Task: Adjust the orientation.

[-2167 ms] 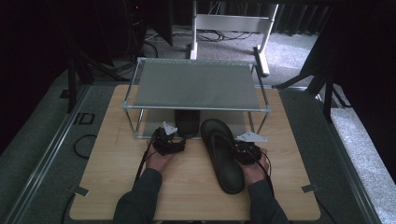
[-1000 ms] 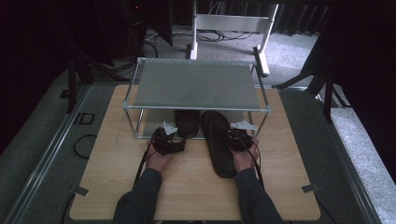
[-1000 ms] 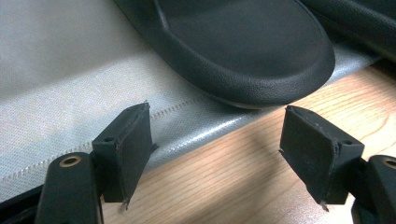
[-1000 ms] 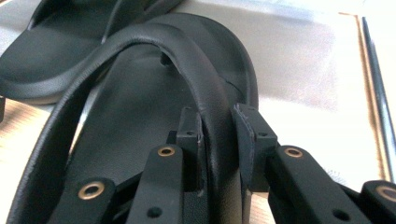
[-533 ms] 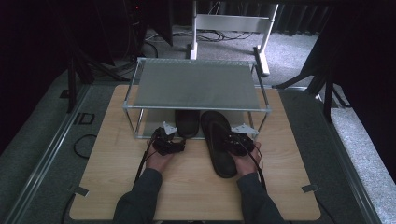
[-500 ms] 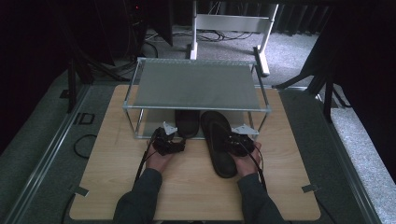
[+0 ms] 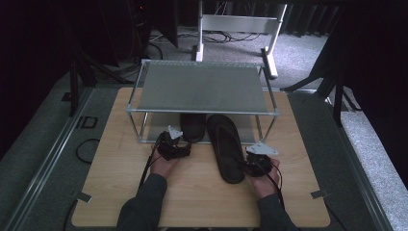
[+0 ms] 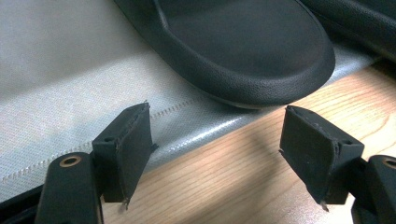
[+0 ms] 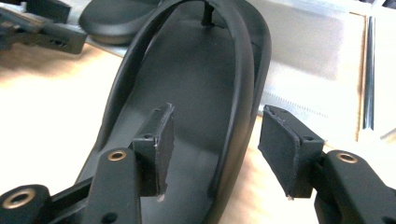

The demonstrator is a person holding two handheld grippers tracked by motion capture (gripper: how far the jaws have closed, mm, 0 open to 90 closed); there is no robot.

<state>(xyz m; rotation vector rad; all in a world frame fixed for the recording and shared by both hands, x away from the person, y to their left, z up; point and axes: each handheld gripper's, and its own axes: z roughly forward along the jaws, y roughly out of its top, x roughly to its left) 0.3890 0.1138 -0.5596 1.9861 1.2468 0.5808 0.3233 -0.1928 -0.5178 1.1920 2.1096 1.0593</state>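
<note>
A pale wooden table (image 7: 120,192) with visible grain fills the middle of the high view, dark grey carpet around it. On its far half stands a rack of thin chrome tubes (image 7: 204,86) with a flat grey mesh top shelf and a woven grey lower mat. Two black flip-flops of matte, pebbled rubber lie at centre frame. The longer one (image 7: 225,147) has its toe under the rack and its heel on bare wood; the shorter-looking one (image 7: 193,126) sits further in on the mat, left of it.

The right gripper (image 7: 256,162), lower right of centre, has just been opening: its jaws straddle the long flip-flop's outer edge and strap without pressing it. The left gripper (image 7: 174,146) stands wide open before the other sandal's rounded heel, holding nothing.
</note>
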